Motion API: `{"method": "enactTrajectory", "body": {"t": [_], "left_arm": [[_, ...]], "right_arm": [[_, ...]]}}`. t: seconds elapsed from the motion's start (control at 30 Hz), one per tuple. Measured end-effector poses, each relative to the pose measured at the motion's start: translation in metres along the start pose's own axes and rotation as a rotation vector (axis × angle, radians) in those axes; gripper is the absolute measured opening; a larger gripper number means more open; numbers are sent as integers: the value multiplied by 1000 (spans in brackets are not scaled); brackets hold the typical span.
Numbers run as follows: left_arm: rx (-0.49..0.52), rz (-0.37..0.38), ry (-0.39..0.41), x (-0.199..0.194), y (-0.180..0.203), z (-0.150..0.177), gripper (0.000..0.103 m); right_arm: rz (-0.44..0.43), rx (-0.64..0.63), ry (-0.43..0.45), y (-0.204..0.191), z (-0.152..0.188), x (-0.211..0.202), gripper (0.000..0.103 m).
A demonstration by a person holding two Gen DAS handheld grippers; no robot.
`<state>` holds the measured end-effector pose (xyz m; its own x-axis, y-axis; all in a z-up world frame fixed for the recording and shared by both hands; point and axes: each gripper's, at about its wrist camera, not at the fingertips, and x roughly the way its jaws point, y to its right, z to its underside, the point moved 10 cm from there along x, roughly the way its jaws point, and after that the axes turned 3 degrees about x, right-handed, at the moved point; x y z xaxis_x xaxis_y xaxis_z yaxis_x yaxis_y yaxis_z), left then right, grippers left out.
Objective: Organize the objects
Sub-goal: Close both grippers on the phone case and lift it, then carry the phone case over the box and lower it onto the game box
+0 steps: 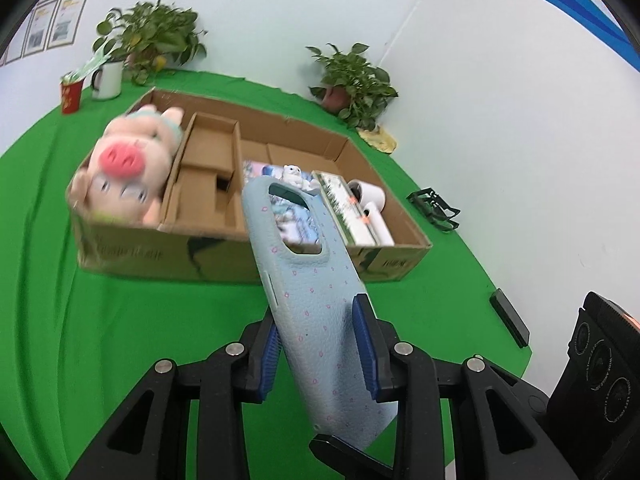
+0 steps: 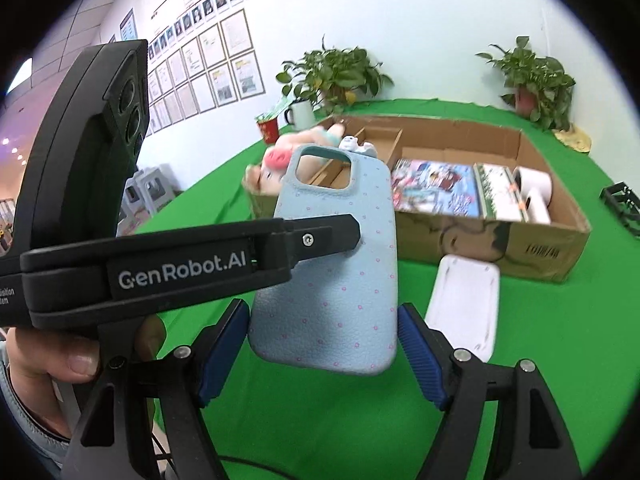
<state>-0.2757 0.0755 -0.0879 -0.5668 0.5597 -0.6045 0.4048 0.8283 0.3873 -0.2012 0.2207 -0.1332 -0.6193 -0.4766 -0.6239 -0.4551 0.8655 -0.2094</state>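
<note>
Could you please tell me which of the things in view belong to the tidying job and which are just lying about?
Part of the job:
- blue phone case, held by both the left gripper and the right gripper
- cardboard box
- white tray on the cloth

Just lying about:
- potted plants
- white mug
- red cup

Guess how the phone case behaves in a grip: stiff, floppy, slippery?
Phone case: probably light, an empty shell with an open camera cutout. Likely flexes if squeezed across its width. Pebbled surface should resist slipping; the left gripper holds it tilted without visible sag.
</note>
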Motion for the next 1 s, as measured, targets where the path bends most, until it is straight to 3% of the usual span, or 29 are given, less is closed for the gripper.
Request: {"method": "enactTrajectory", "body": {"t": [0.43,0.7,1.0], "left_arm": [[108,5,8,40,21,-94,30],[71,32,-49,88,1,-140,29],[-1,42,-156,153,-39,-152,28]], "right_arm": [[42,50,44,40,-70,21,75],[26,101,24,66,-106,52,75],[8,171,-98,88,-113,97,75]]}}
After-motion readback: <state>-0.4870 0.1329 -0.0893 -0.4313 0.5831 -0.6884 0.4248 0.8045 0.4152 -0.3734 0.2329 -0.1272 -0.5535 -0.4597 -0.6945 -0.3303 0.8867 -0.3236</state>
